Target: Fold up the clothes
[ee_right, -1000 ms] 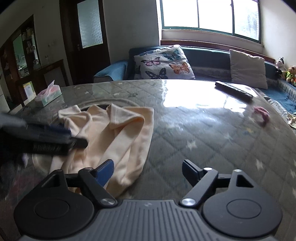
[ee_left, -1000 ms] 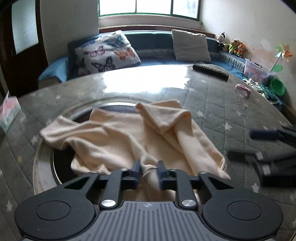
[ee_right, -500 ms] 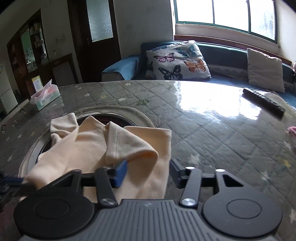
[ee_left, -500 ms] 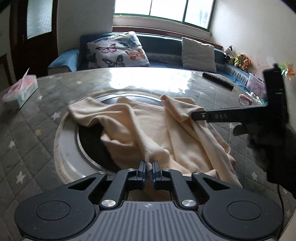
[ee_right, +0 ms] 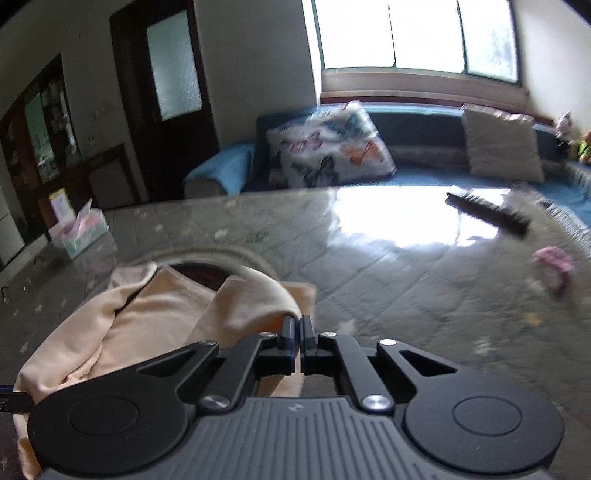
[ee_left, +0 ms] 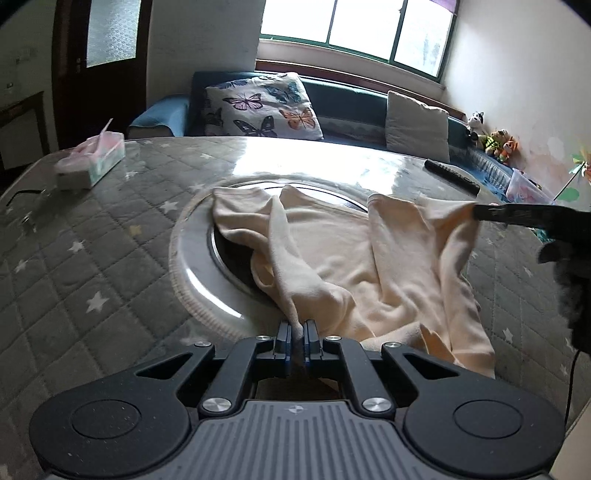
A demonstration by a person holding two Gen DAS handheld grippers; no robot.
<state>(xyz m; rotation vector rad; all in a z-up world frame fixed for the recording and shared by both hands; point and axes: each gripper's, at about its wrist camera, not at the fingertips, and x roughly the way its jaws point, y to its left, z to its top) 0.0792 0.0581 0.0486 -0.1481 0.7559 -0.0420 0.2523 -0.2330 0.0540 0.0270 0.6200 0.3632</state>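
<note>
Cream garment [ee_left: 343,258] lies crumpled on the quilted, star-patterned table cover [ee_left: 103,258], partly over a round recessed plate [ee_left: 199,280] set in the table centre. Left gripper [ee_left: 296,332] is closed on a raised ridge of the fabric at the garment's near edge; cloth is visible between the pads. Right gripper [ee_right: 297,328] is closed on a fold at the garment's right edge, with the fabric drawn up to its fingertips; from the left wrist view its dark fingers [ee_left: 495,213] meet the cloth at the far right corner. Tissue box [ee_left: 90,162] stands at the far left of the table. Remote control [ee_left: 452,176] lies at the far right, with a small pink item [ee_right: 554,264] near it. Butterfly cushion [ee_left: 264,107] and plain cushion [ee_left: 417,125] rest on the blue sofa [ee_left: 347,98] beyond the table, under the window [ee_left: 354,29].
</note>
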